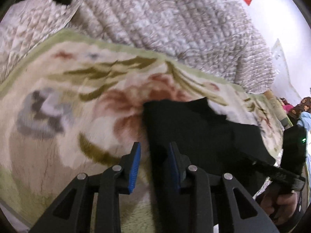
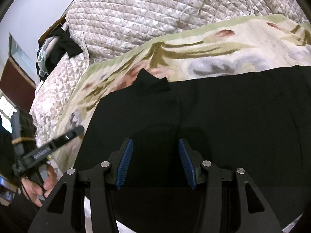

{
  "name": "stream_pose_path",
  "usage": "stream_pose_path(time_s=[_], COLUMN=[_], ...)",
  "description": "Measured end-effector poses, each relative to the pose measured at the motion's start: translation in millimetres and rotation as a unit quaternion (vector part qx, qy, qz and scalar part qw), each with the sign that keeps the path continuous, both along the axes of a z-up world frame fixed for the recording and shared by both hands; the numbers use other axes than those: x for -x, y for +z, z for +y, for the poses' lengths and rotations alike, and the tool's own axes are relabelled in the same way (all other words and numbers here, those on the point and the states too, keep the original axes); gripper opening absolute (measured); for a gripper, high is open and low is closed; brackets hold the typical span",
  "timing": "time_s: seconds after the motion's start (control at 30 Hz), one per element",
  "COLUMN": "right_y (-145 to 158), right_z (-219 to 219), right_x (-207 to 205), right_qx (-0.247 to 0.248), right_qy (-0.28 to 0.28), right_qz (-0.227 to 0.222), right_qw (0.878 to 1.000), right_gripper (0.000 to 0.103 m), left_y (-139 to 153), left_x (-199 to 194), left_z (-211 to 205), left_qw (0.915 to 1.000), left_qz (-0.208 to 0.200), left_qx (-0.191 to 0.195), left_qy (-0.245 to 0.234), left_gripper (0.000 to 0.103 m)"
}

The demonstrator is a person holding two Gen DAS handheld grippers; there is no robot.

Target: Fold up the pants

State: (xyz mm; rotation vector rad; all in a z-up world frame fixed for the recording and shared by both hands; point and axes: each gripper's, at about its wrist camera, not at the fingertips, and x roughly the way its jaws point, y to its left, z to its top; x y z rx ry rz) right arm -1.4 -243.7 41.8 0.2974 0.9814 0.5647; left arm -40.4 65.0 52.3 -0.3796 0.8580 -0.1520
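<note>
With its jaws apart and nothing clamped, the left gripper [image 1: 154, 167] straddles the edge of the black pants [image 2: 213, 116] spread on the floral blanket [image 1: 68, 97], the right gripper [image 2: 155, 163] likewise apart above the cloth, so each should bite one layer squarely before lifting.

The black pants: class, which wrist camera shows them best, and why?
The right wrist view: the black pants spread broadly across the floral blanket, one edge traceable. The left wrist view shows only a blurred end of the pants, partly behind that gripper's fingers.
</note>
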Motion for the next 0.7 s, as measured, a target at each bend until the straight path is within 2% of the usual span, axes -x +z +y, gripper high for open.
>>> stream_pose_path(time_s=[0.13, 0.33, 0.37, 0.4, 0.43, 0.47, 0.7], right_y=[-1.6, -7.9, -8.8, -9.6, -10.1, -12.3, 5.0], right_z=[4.5, 14.3, 13.9, 13.1, 12.4, 12.5, 9.2], right_x=[-6.6, -38.3, -40.5, -42.6, -42.6, -41.9, -35.2], right_qx=[-0.007, -0.014, -0.018, -0.022, -0.022, -0.027, -0.027], right_qy=[0.002, -0.002, -0.003, -0.005, -0.004, 0.002, -0.003], right_qz=[-0.001, 0.015, 0.018, 0.021, 0.023, 0.031, -0.002], right_qw=[1.0, 1.0, 1.0, 1.0, 0.999, 0.999, 1.0], right_gripper=[0.049, 0.048, 0.045, 0.034, 0.011, 0.002, 0.002], left_y=[-4.9, -3.4, -3.2, -2.9, -2.6, -2.4, 2.9], left_x=[2.0, -2.1, -2.6, -3.1, -2.9, -2.7, 0.1], left_z=[-2.5, -9.5, -10.6, -11.9, -12.6, -13.4, -15.5], left_qw=[1.0, 0.9999, 0.9999, 0.9998, 0.9998, 0.9998, 0.9996], left_qz=[-0.001, -0.004, -0.004, -0.005, -0.005, -0.005, -0.014], left_qx=[0.001, -0.008, -0.01, -0.012, -0.011, -0.011, -0.021], left_qy=[-0.005, -0.011, -0.012, -0.012, -0.013, -0.014, -0.016], left_gripper=[0.032, 0.032, 0.032, 0.032, 0.032, 0.032, 0.032])
